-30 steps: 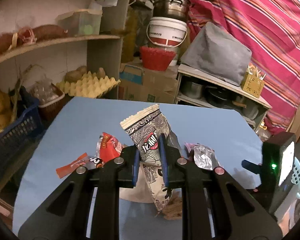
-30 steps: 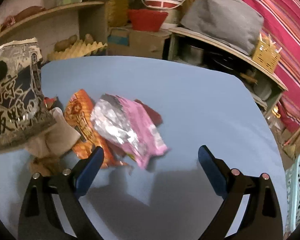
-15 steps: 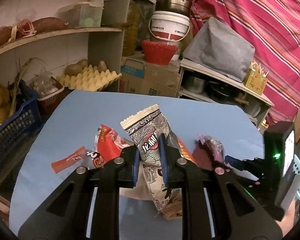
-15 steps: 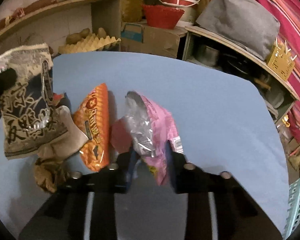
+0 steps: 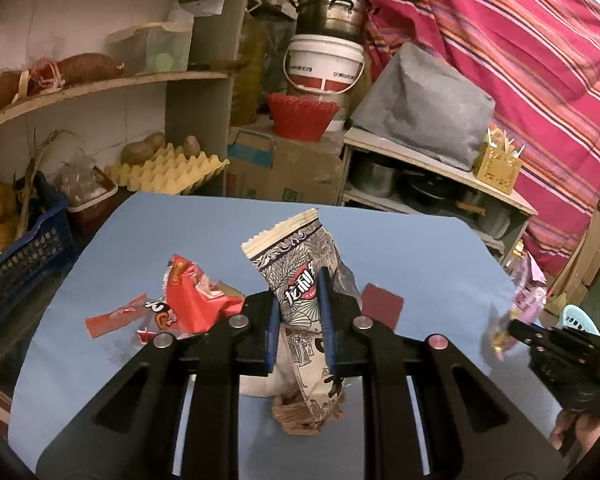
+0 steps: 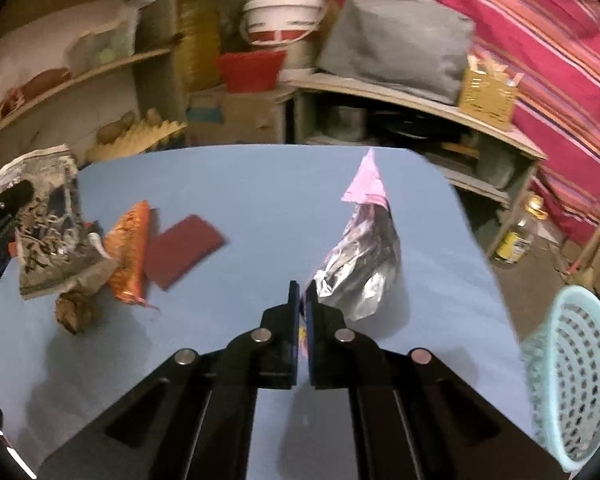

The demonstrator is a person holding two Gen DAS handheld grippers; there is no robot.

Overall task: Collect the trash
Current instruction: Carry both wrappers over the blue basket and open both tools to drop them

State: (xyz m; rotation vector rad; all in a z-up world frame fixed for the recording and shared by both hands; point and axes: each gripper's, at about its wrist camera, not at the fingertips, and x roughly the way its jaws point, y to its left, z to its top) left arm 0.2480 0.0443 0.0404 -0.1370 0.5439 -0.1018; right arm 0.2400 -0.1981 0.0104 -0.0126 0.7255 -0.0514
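Two wrappers were in hand at this point. My left gripper (image 5: 300, 316) was clenched on the black-and-white patterned bag (image 5: 300, 276), lifted upright above the blue table (image 5: 400, 240), presumably kept aloft so it stayed out of the remaining litter. My right gripper (image 6: 300, 300) had just been closing and pinched the pink foil wrapper (image 6: 364, 256) by its lower edge, silver lining outward, pink tip up at 12 o'clock; I judged that a thin edge grip suited so flat a thing. The pale blue basket (image 6: 572, 376) sat off the table at 4 o'clock, likely the destination. An orange packet (image 6: 130, 252) and a dark red card (image 6: 180, 248) lay at 9 o'clock, uncollected. On the patterned bag a red badge carried Chinese characters, only partly legible; the red snack bag (image 5: 196, 300) print was unreadable.
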